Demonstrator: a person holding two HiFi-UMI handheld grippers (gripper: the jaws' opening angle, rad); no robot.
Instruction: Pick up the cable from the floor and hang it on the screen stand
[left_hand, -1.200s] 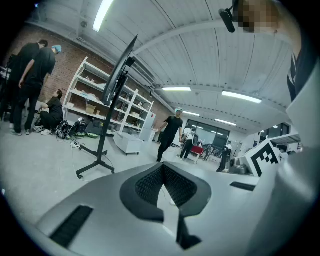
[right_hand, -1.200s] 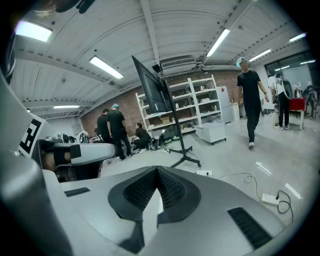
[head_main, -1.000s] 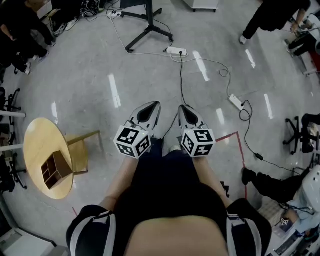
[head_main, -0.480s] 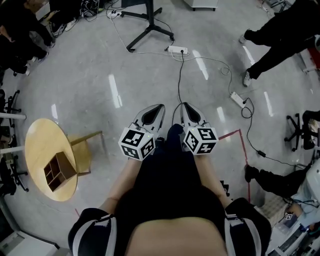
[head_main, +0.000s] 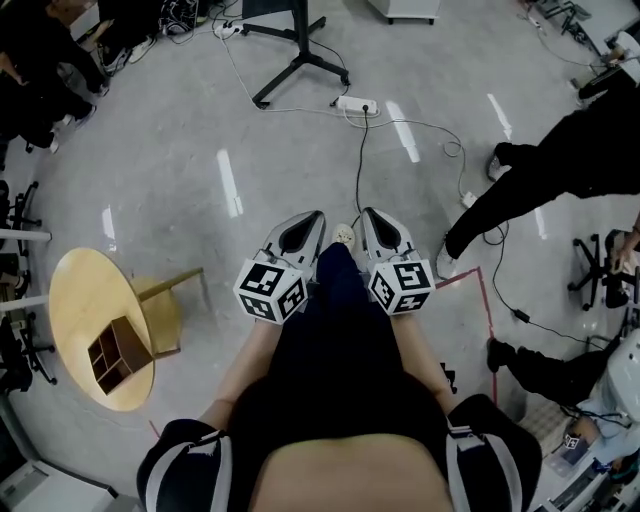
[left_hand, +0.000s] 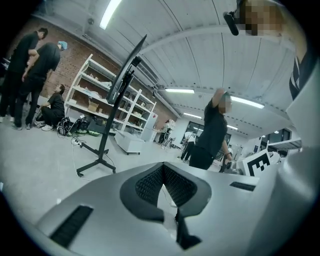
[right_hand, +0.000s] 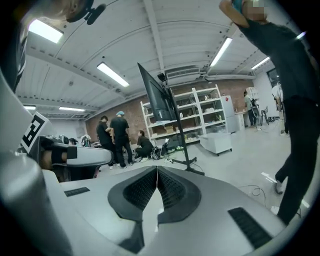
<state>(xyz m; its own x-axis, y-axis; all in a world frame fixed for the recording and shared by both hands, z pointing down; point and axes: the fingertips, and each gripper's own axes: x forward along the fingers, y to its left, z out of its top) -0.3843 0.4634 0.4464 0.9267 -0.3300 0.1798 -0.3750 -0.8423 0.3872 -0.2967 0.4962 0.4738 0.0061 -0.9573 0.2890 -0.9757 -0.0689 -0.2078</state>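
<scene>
A black cable (head_main: 360, 160) runs along the grey floor from a white power strip (head_main: 355, 103) toward me. A thin white cable (head_main: 430, 128) loops off to the right. The black screen stand (head_main: 296, 58) has its legs at the top of the head view, and it stands with its tilted screen (left_hand: 128, 70) ahead of both grippers, also as the stand (right_hand: 176, 131). My left gripper (head_main: 313, 217) and right gripper (head_main: 367, 214) are held side by side at waist height, far above the cable. Both are shut and hold nothing, jaws meeting in the left gripper (left_hand: 163, 168) and the right gripper (right_hand: 157, 170).
A person in black (head_main: 545, 175) strides across the floor at right, over a second power strip. More people stand by the shelves (right_hand: 116, 137). A round wooden table (head_main: 70, 300) with a wooden box (head_main: 112, 350) and a chair (head_main: 165, 305) is at left. Red tape (head_main: 480, 290) marks the floor.
The person at right has walked leftward into the floor space near the cables. My foot has stepped forward between the grippers, and both grippers have shifted slightly forward.
</scene>
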